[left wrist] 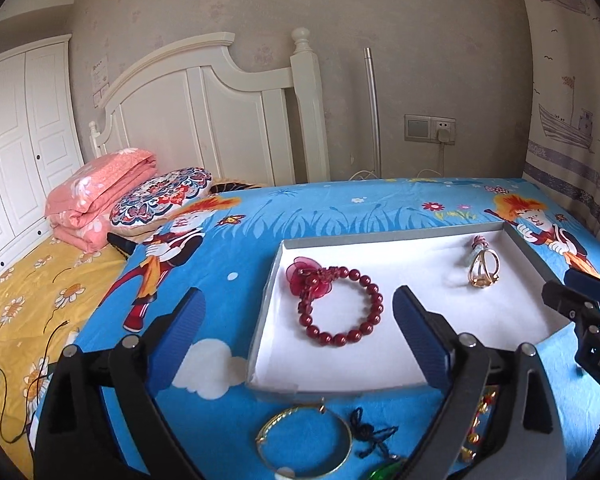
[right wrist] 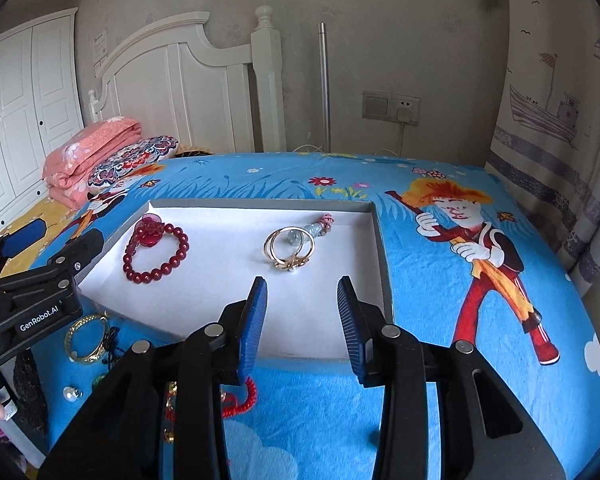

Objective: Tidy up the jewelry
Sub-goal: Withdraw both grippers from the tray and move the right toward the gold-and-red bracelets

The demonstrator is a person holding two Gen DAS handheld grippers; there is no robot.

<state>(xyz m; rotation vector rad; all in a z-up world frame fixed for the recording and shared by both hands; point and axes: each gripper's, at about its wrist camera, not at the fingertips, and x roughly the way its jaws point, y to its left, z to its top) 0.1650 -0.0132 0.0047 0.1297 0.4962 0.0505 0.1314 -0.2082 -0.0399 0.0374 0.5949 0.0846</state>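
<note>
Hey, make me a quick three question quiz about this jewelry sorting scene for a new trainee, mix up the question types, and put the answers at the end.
1. True or false: the red bead bracelet lies inside the white tray.
2. Multiple choice: where is the gold bangle?
A. inside the tray
B. on the blue blanket, outside the tray's near edge
C. between the pads of the right claw
3. Fill in: the left claw stands wide ____, with nothing gripped between its pads.

Key
1. True.
2. B.
3. Open.
</note>
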